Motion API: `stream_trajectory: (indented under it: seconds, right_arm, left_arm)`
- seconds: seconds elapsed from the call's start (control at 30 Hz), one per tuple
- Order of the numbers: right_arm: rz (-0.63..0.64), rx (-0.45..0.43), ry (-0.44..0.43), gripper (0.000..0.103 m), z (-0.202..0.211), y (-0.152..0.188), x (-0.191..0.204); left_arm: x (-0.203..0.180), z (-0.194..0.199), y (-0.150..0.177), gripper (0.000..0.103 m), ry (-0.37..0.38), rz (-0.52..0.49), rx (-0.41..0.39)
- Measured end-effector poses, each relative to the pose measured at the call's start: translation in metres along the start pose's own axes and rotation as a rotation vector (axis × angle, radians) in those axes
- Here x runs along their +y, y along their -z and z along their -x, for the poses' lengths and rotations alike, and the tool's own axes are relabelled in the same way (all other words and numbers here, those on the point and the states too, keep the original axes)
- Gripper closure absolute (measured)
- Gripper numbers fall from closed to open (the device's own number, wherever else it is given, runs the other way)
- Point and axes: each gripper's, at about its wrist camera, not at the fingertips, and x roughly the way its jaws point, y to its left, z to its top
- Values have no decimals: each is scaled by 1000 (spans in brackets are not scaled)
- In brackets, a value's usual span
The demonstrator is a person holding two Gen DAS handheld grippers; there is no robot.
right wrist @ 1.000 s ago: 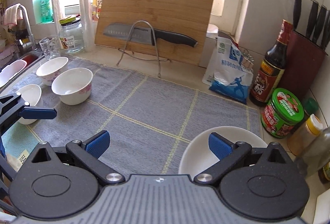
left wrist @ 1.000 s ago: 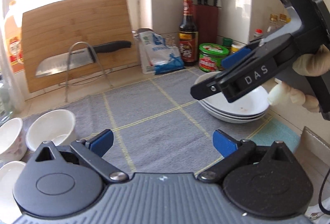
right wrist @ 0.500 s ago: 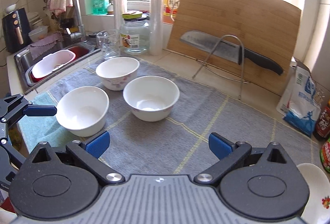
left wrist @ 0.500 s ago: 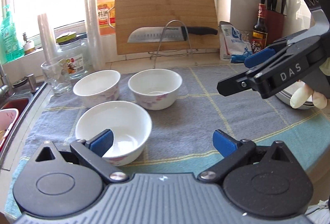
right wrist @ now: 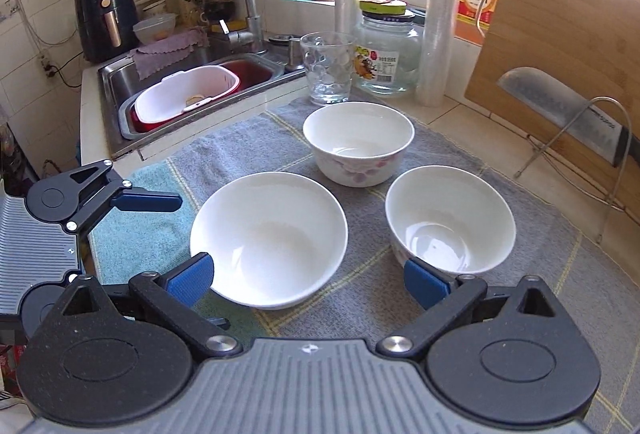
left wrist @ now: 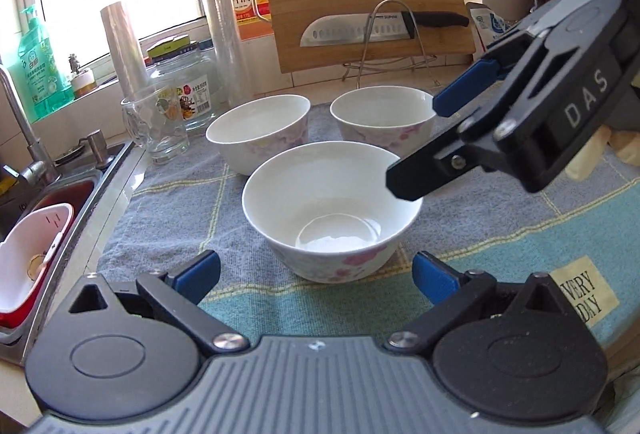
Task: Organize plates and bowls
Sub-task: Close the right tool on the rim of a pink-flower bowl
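Note:
Three white bowls with pink flowers stand on the grey mat (left wrist: 172, 202). In the left wrist view the near bowl (left wrist: 332, 210) sits just ahead of my open left gripper (left wrist: 316, 276), between its blue pads. Behind it are the back-left bowl (left wrist: 260, 130) and the back-right bowl (left wrist: 384, 118). My right gripper (left wrist: 424, 142) hangs open over the near bowl's right rim. In the right wrist view my right gripper (right wrist: 308, 282) is open above the near bowl (right wrist: 268, 238), with the other bowls (right wrist: 358, 142) (right wrist: 450, 218) beyond. One of the left gripper's fingers (right wrist: 146, 203) shows at left. Nothing is held.
A sink (right wrist: 120, 90) with a white and red tub (right wrist: 184, 98) lies left of the mat. A glass (right wrist: 328, 70), a jar (right wrist: 386, 58) and clear rolls stand behind the bowls. A cutting board (left wrist: 368, 2) and a knife on a wire stand (left wrist: 384, 30) lean at the back.
Both views have swung left, away from the stacked plates and onto the three bowls. Both grippers have come close to the near bowl and stayed open.

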Motion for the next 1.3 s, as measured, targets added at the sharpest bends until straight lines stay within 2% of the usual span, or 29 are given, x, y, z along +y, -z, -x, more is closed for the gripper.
stream_trajectory:
  seconds: [0.13,0.3,0.57,0.67,0.97,1.3]
  right_arm:
    - [-6,16,-33,4,-14,-6,-1]
    - [-44,35,-67,14,-28,-11,-9]
    - [-89,62,-109,30,-41,-12,-18]
    - [-94,63,-123,33,-43,-13,-18]
    - [-128,70,-142,33,-40,-13,-21]
    - [-162,55,-149,33,-17,-5,-21]
  left_arm:
    - [-1,-10,-1,6,24,-29,-1]
    - [0,-16,-4,13,64,-32,-4]
    - [2,-19,-5,16,78,-26,-3]
    - [3,-19,-5,16,82,-25,-2]
    - [2,-18,-7,17,89,-34,14]
    - [-8,-4,-12,17,116,-46,23]
